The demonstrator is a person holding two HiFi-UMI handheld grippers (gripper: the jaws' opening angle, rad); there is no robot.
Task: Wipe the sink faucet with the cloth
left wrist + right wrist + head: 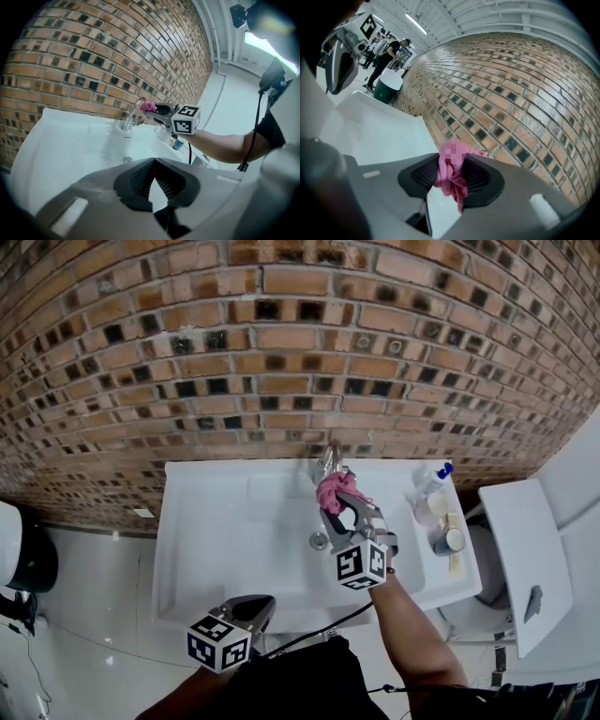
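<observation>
Two jaws of the right gripper [339, 501] clamp the cloth [330, 490], a crumpled pink wad sitting against the faucet [326, 461]. Keeping that pinch firm and rubbing along the spout should clean best. Well before the faucet, the left gripper [262, 606] is closed on nothing

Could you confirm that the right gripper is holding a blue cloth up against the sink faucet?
Not quite: the cloth is pink, not blue, as the right gripper view shows. The right gripper does hold it up against the sink faucet.
</observation>
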